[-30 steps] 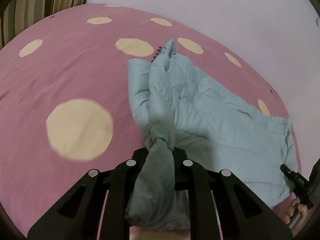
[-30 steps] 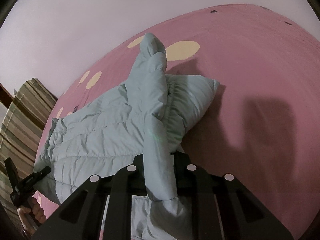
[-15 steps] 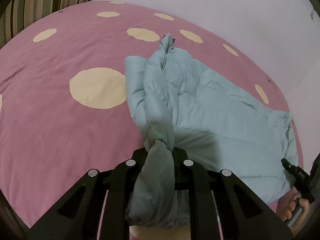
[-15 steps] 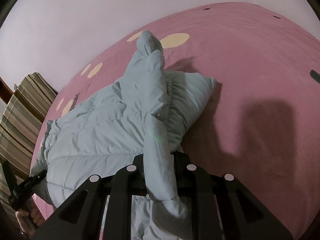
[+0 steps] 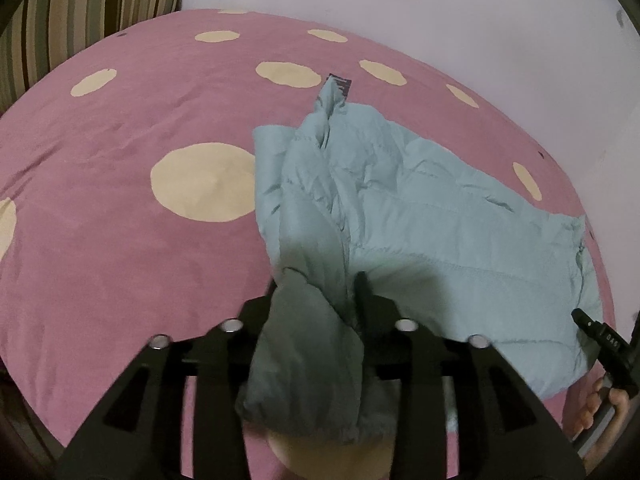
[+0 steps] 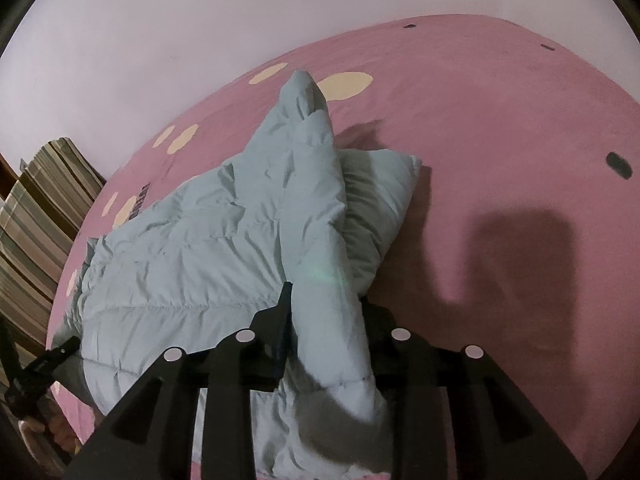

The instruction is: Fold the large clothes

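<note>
1. So there's a puffy light-blue jacket lying on a bed with a pink sheet with cream dots, spreading out flat toward the bed's edge near the plain wall.
2. The left tongs have just been opening up. A bunched sleeve end of the jacket is still sitting between the two black fingers, but the right-hand finger is standing clear of the fabric, so it's looking loose rather than pinched.
3. Same deal on the other side: the right tongs have just been spreading apart too, with another quilted fold of the jacket running up between them. The left-hand finger is showing a bit of a gap next to the cloth, so nothing's really being squeezed there either.
4. From the right wrist view, one padded part is sticking up in a ridge toward the far side of the bed, and a second padded flap is lying just beside it on the sheet.
5. A striped cushion or headboard is sitting at the far corner of the bed.
6. In the left view's bottom right corner you can see the person's hand gripping the other tool's handle.
</note>
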Demonstrator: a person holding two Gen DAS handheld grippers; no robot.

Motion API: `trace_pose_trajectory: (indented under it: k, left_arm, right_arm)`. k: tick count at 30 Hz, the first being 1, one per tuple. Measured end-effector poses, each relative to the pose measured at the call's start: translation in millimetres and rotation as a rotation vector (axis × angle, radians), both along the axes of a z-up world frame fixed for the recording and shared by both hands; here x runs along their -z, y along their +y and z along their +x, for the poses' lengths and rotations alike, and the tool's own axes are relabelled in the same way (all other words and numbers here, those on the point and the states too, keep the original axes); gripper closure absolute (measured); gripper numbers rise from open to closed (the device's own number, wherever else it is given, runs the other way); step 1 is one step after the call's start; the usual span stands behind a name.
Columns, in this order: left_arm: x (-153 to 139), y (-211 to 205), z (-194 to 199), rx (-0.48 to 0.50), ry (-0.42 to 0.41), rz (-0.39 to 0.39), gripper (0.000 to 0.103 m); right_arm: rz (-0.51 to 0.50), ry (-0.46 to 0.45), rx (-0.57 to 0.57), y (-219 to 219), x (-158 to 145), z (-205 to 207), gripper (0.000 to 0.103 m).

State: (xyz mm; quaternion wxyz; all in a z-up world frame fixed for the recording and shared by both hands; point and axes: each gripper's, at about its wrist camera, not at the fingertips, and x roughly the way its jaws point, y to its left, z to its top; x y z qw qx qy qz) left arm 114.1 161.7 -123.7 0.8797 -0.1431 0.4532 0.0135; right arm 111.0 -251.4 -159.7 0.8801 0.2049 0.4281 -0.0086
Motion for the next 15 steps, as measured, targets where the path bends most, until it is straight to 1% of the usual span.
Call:
trace_pose_trajectory:
  k: [1, 2, 3, 4, 5, 6, 8, 10, 12, 14, 15]
  left_arm:
    - [-1.9, 0.6, -0.5, 0.003, -0.004, 0.001, 0.044]
    - [-6.0, 2.0, -1.4, 0.009, -0.012, 0.005, 0.039]
    - [-9.9, 2.7, -2.4, 0.018, -0.019, 0.010, 0.038]
    - [-12.4, 3.0, -3.4, 0.026, -0.022, 0.015, 0.035]
    - [-16.9, 4.2, -4.3, 0.038, -0.027, 0.026, 0.031]
    - [-19.7, 5.1, -4.8, 0.048, -0.031, 0.033, 0.030]
    - [-24.4, 7.7, -4.7, 0.066, -0.036, 0.049, 0.026]
    - [-24.6, 12.8, -2.0, 0.072, -0.030, 0.056, 0.025]
    - [-22.6, 17.3, 2.0, 0.068, -0.014, 0.050, 0.025]
    - [-21.7, 21.6, 6.3, 0.068, -0.008, 0.040, 0.025]
    - [-20.9, 22.4, 8.8, 0.070, -0.006, 0.046, 0.025]
  right_arm:
    - [-0.006, 0.001, 0.004, -1.0, -2.5, -1.7, 0.069]
    - [-0.013, 0.000, 0.010, -1.7, -4.7, -3.6, 0.065]
    - [-0.028, -0.006, 0.021, -3.4, -9.5, -6.4, 0.062]
    - [-0.049, -0.016, 0.036, -5.3, -15.6, -9.7, 0.056]
    - [-0.067, -0.024, 0.048, -6.4, -20.3, -12.5, 0.053]
    - [-0.095, -0.034, 0.065, -7.8, -27.7, -15.7, 0.053]
    - [-0.145, -0.059, 0.087, -7.7, -43.2, -21.3, 0.053]
    - [-0.174, -0.076, 0.088, -2.7, -53.3, -24.0, 0.053]
    - [-0.179, -0.087, 0.064, 7.6, -58.9, -23.5, 0.055]
    - [-0.173, -0.079, 0.014, 25.1, -58.6, -18.3, 0.067]
    - [-0.160, -0.064, -0.027, 38.5, -56.3, -12.3, 0.070]
